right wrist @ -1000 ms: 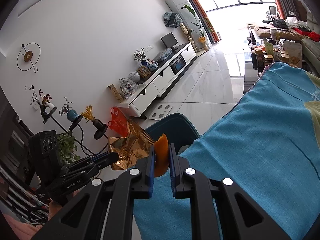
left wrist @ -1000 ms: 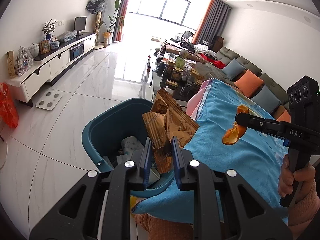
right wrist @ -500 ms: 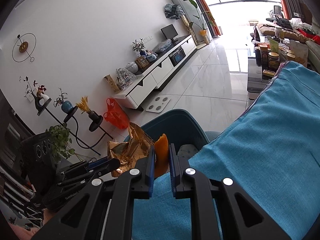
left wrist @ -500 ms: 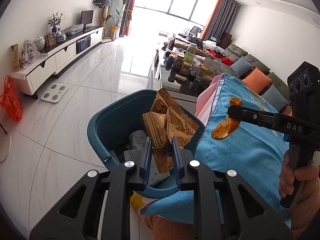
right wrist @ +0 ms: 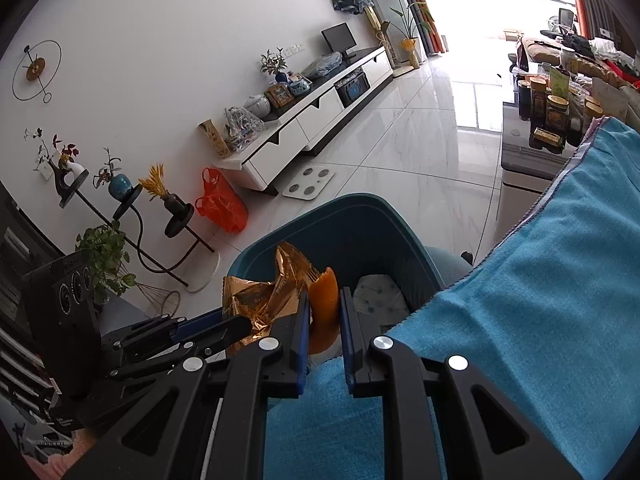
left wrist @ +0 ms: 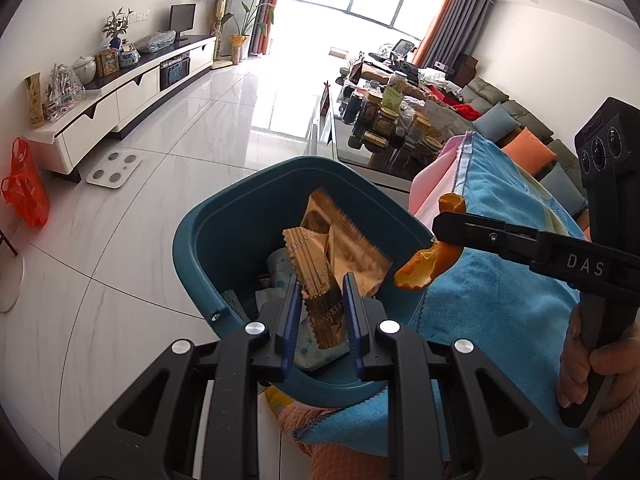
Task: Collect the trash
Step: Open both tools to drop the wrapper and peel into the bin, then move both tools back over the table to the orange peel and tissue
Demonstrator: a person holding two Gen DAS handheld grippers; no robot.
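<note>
My left gripper (left wrist: 319, 294) is shut on a crumpled gold snack wrapper (left wrist: 328, 258) and holds it over the open teal trash bin (left wrist: 224, 224). My right gripper (right wrist: 325, 310) is shut on an orange peel (right wrist: 323, 304), at the bin's near rim (right wrist: 316, 212). In the left wrist view the peel (left wrist: 424, 266) hangs from the right gripper's fingers (left wrist: 472, 228) just right of the bin. In the right wrist view the wrapper (right wrist: 272, 292) shows left of the peel. Tissue and paper trash (left wrist: 280, 268) lie inside the bin.
A blue towel (right wrist: 540, 300) covers the surface right of the bin. A table with several jars (left wrist: 384, 120) stands behind. A white TV cabinet (left wrist: 120, 96), a scale (left wrist: 114, 164) and an orange plastic bag (left wrist: 26, 184) are on the left floor side.
Both grippers have moved toward the bin with their loads. The wrapper is now over the bin's opening and the peel is at its right rim.
</note>
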